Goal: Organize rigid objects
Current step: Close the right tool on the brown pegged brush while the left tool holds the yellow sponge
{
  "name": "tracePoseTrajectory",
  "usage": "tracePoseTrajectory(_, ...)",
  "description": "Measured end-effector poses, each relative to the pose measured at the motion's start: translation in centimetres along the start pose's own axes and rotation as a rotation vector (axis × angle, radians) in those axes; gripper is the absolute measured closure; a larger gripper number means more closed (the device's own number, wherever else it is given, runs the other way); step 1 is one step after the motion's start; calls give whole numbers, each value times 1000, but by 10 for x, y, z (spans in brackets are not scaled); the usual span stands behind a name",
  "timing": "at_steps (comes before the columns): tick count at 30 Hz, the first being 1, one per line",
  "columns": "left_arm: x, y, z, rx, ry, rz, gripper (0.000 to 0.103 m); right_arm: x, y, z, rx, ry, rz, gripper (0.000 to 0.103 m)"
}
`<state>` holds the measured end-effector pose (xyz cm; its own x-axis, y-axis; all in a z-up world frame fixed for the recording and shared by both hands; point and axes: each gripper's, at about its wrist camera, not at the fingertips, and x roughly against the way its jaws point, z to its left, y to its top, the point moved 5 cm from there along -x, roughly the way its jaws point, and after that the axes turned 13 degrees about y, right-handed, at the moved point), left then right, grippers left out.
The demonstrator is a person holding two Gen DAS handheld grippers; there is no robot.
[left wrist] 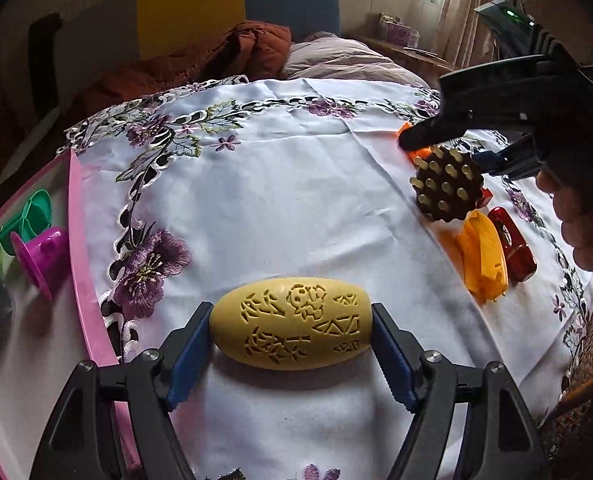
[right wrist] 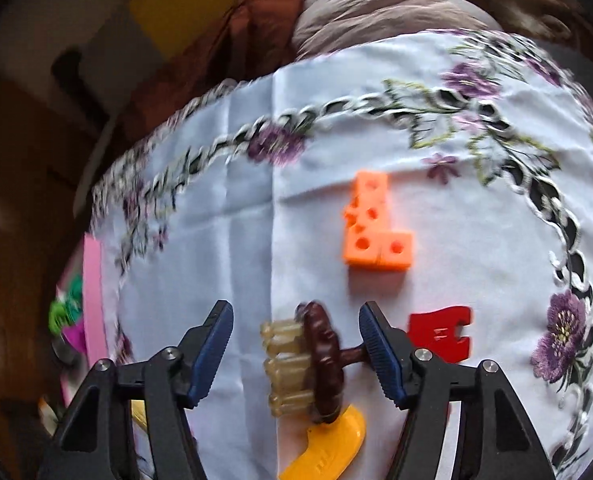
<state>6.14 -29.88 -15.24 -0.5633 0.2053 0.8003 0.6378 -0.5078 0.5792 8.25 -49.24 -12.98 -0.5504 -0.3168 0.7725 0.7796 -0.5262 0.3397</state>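
A: Nearest the left lens, low in the frame, the left gripper (left wrist: 291,354) pinches the yellow carved egg (left wrist: 291,322) end to end, both blue pads pressed on its tips, above the embroidered cloth (left wrist: 288,184). At far left lies the pink tray (left wrist: 81,248) with a purple cup (left wrist: 42,256) and green pieces already in it.

B: And the right gripper (right wrist: 296,354)?

A: Its fingers stand spread around the brown massage brush (right wrist: 320,364) at bottom centre; the right pad seems to meet the knob, the left pad is clear of the pegs. Nothing gripped yet.

B: Risks?

A: I'd judge the brush could tip or skid onto the yellow toy (right wrist: 328,452) beneath it if one pad pushes first. The rounded egg might squirt out if squeezed off-axis. Smaller bits, the orange block (right wrist: 372,224) and red piece (right wrist: 440,332), lie clear.
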Motion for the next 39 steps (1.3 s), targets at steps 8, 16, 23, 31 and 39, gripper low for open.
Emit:
tracePoseTrajectory(8,1,-5,-3,-15,24,-30,26,-13,-7,33,243,-43,5,67)
tracePoseTrajectory(16,2,-6,-3,-14,26,-51,26,-29,-6,38,241,12,40,66)
tracePoseTrajectory(23,3,-6,-4,-12,23,-51,26,-7,7,26,113,79,-50,31)
tracePoseTrajectory(31,4,-7,-4,-4,26,-48,26,0,9,31,144,56,-73,30)
tracePoseTrajectory(39,4,-7,-3,-5,26,-49,26,-24,-14,45,356,-109,39,66)
